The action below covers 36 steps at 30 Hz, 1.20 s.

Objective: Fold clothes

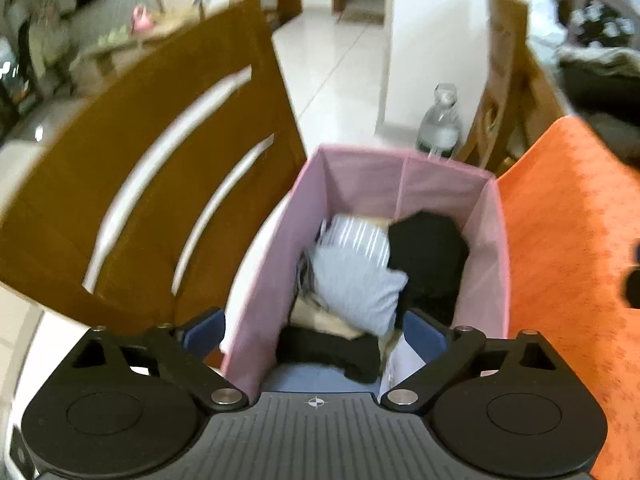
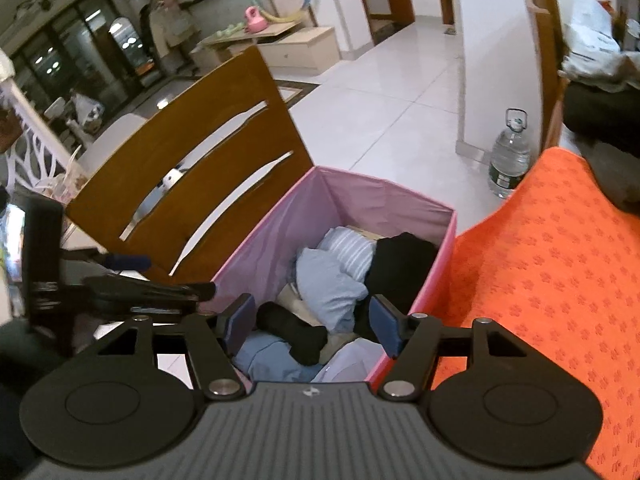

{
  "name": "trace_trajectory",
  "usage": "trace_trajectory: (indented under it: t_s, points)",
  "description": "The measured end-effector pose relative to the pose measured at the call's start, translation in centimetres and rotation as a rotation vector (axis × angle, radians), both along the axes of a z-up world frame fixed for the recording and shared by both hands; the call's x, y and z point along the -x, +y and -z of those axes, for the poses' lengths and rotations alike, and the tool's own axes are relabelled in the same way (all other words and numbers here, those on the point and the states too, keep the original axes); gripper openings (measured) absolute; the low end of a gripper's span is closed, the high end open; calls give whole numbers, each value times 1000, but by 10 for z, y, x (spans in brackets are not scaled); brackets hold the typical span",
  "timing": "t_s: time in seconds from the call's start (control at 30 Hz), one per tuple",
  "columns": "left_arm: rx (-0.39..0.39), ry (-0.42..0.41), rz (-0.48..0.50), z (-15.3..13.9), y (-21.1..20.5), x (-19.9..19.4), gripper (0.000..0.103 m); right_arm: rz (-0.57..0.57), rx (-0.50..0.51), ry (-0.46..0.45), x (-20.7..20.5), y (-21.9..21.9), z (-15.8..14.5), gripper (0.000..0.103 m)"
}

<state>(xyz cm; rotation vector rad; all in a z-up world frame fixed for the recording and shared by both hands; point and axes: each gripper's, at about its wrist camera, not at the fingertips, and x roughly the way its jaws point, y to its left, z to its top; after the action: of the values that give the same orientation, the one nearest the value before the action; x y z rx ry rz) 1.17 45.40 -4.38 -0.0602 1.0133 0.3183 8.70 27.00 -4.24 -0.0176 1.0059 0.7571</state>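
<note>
A pink fabric box (image 1: 360, 184) (image 2: 264, 240) stands between a chair and a table and holds loose clothes. A pale blue striped garment (image 1: 356, 276) (image 2: 332, 280) lies crumpled in the middle. A black garment (image 1: 432, 256) (image 2: 400, 264) lies to its right, a black sock-like piece (image 1: 332, 352) (image 2: 296, 328) in front, and a blue garment (image 2: 272, 360) at the near end. My left gripper (image 1: 314, 334) hangs open over the box's near left wall, holding nothing. My right gripper (image 2: 313, 326) hangs open above the clothes, pads apart and touching nothing. The left gripper (image 2: 172, 276) shows side-on at the left.
A brown slatted wooden chair back (image 1: 160, 160) (image 2: 192, 152) stands close on the box's left. An orange cloth-covered table (image 1: 560, 260) (image 2: 540, 280) borders its right, with dark clothes (image 2: 600, 120) at its far end. A large water bottle (image 1: 440, 124) (image 2: 510, 156) and a second chair (image 2: 548, 60) stand behind.
</note>
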Motion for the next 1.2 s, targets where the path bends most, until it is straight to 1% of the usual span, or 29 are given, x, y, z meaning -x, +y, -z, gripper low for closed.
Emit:
trace_trajectory:
  t_s: [0.1,0.17,0.23,0.3,0.37,0.43,0.5,0.6,0.7,0.77,0.87,0.97,1.0,1.1,1.2]
  points:
    - [-64,-61,26,-26,-5,13,97,-27,14,-18,4,7,-8,74]
    - [-70,-118,26,-42,-5,20,99,-46,23,-40,7,10,-14,75]
    - [-46,-183,24,-60,-2,26,100,-60,20,-66,11,12,-23,77]
    - [-33,-268,9,-79,2,31,102,-71,16,-93,14,14,-31,83]
    - [-34,-353,-4,-97,4,35,103,-84,14,-141,18,15,-43,85]
    - [-49,-411,-2,-112,4,35,103,-93,10,-193,23,15,-55,91]
    - [-56,-456,8,-125,2,36,103,-93,-16,-254,31,13,-69,100]
    - [-64,-527,20,-140,-2,36,103,-67,-84,-365,42,8,-94,103]
    - [-91,-589,4,-147,-10,38,103,-25,-110,-478,54,4,-117,103]
    - [-96,-625,-17,-149,-13,41,103,9,-101,-515,57,2,-130,103]
    - [-72,-690,-41,-155,-14,45,103,90,-104,-575,65,-3,-143,103]
    - [-61,-704,-69,-159,-15,44,103,148,-137,-600,67,-13,-151,103]
    - [-60,-697,-73,-160,-15,43,103,175,-131,-583,66,-16,-152,103]
    - [-72,-624,-63,-155,-17,38,103,255,-94,-557,61,-21,-151,103]
    - [-79,-497,-26,-144,-18,29,103,251,-32,-485,54,-23,-141,103]
